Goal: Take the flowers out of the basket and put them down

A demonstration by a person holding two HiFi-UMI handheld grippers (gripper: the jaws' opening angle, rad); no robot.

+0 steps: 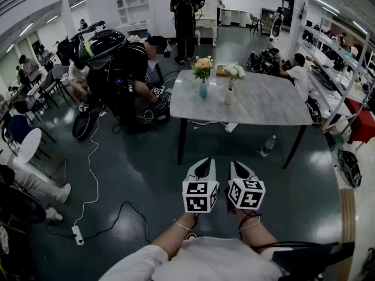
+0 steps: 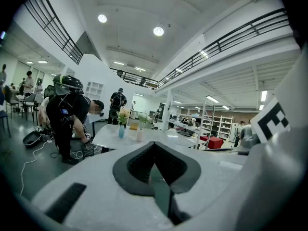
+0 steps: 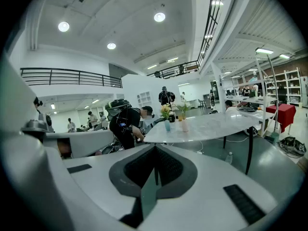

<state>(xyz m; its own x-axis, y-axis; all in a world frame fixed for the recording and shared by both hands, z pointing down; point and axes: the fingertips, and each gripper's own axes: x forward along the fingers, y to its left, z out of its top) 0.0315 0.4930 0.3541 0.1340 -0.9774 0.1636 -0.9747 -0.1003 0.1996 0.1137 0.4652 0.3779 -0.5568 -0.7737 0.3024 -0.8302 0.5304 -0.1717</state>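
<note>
Left tongs [image 1: 203,167] and right tongs [image 1: 241,170] both pressed together, empty, side by side. Flowers [image 1: 203,66] stand upright in vases [image 1: 203,90] on the tabletop [image 1: 269,104], well apart straight ahead; neither tongs nearer.

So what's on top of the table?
On the table stand a blue vase of yellow flowers and a white vase of white flowers. Behind them sits a small tan thing, partly covered by blooms, so I can't tell what it is.
</note>
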